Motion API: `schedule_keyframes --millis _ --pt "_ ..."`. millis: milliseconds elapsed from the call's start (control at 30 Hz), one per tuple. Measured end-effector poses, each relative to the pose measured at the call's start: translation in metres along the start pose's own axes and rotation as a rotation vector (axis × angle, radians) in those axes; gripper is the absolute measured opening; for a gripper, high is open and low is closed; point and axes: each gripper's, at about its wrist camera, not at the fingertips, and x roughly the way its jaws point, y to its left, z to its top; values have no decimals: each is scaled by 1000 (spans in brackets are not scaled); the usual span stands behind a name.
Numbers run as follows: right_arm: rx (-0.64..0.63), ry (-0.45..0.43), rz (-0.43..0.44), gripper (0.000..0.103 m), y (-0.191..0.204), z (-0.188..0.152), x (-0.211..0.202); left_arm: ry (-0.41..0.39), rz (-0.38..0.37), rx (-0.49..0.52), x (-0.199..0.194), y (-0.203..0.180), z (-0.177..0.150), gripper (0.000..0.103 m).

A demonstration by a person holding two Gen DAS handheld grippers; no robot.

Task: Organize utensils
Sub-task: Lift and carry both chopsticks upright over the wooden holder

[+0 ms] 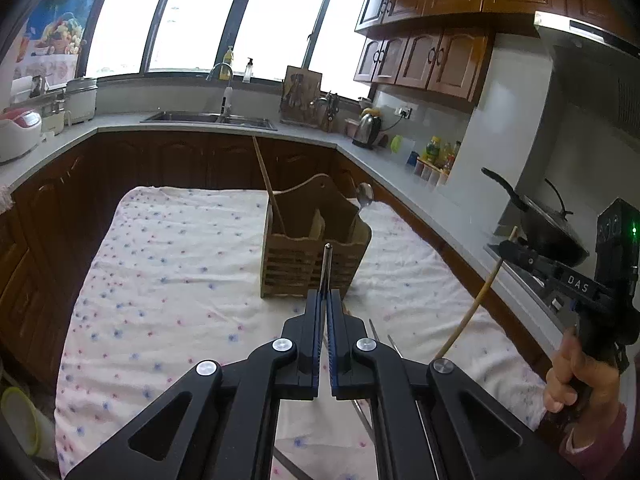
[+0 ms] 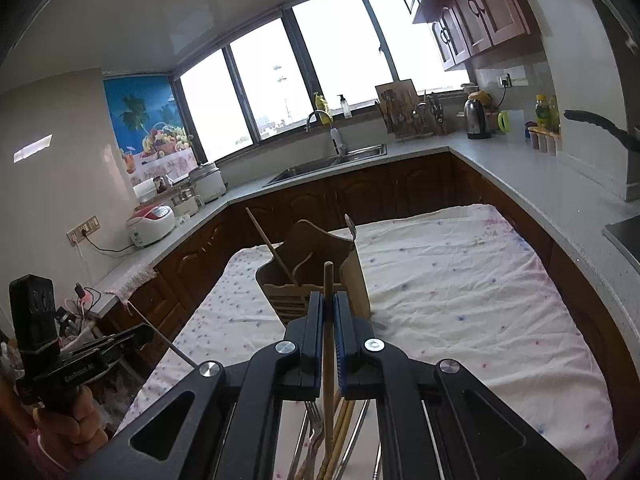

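A wooden utensil caddy stands on the flowered cloth; a wooden chopstick and a metal spoon stick out of it. My left gripper is shut on a thin metal utensil handle, held just in front of the caddy. My right gripper is shut on a wooden chopstick and points at the caddy. That chopstick also shows in the left wrist view. Forks and chopsticks lie on the cloth under the right gripper.
The cloth-covered table sits inside a U-shaped counter with a sink, rice cookers, a kettle and a wok on the stove at the right.
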Motion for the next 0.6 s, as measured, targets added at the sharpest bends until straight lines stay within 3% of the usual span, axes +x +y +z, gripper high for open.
schedule_keyframes --millis 400,600 --pt "-4 -25 11 5 2 8 1 -28 9 3 3 5 11 0" --pt "13 -25 20 5 -3 8 1 50 35 -48 31 27 6 0"
